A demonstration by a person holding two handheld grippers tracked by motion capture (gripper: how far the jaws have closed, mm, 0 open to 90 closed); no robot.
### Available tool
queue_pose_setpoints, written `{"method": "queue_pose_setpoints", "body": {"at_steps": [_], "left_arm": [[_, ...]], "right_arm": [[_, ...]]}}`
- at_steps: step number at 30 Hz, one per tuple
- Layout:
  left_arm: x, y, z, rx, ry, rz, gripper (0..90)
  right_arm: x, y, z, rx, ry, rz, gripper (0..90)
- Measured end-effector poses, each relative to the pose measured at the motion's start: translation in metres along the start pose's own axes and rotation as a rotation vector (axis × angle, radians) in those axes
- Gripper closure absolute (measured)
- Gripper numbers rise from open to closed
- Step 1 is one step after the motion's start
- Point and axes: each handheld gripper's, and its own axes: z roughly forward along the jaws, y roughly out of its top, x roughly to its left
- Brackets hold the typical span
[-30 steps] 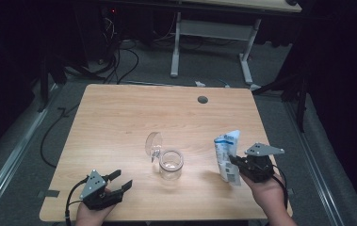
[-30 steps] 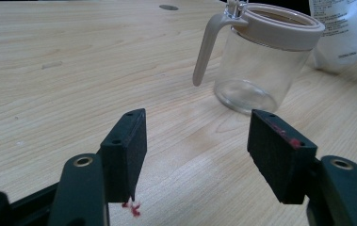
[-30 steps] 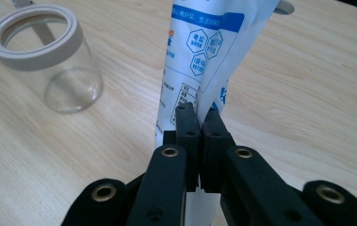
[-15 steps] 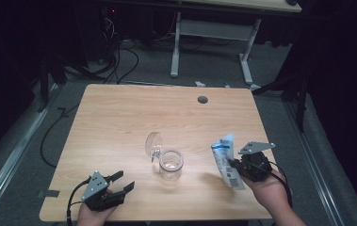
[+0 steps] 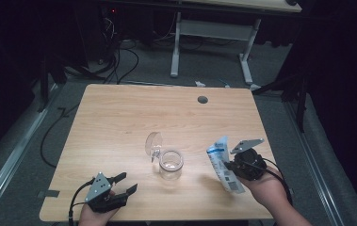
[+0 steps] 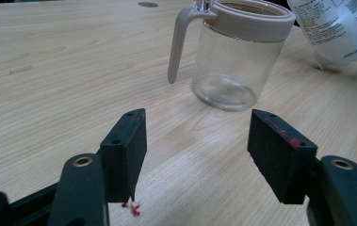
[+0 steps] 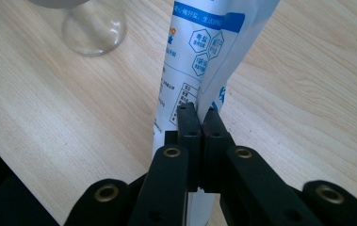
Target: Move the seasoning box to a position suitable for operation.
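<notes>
A clear glass jar with a beige rim and handle stands mid-table, its round lid flipped up behind it; the jar stands just beyond my left jaws. A white and blue pouch is lifted off the table to the jar's right, and my right gripper is shut on it. The pouch is pinched at its edge between the closed pads. My left gripper rests open near the front left edge, nothing between its fingers.
The wooden table has a round cable hole at the back. Beyond it, a white desk frame and cables lie on the dark floor. Small red specks sit on the wood under the left jaws.
My right hand has shifted slightly left and toward the front with the pouch, tilting it a little. The left gripper and the jar have stayed put.
</notes>
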Motion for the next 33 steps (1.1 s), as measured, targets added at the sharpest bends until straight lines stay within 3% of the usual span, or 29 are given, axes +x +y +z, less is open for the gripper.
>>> {"method": "queue_pose_setpoints", "body": {"at_steps": [16,22,33], "left_arm": [[-0.004,0.001,0.001,0.005,-0.010,0.024,38.2],[-0.006,0.001,0.001,0.007,-0.011,0.028,38.2],[-0.007,0.001,0.002,0.009,-0.019,0.034,38.2]], "right_arm": [[-0.003,0.014,0.002,0.126,0.035,0.003,89.7],[-0.003,0.019,0.000,0.171,0.033,-0.020,89.8],[-0.004,0.028,-0.004,0.214,0.034,-0.038,89.8]]}}
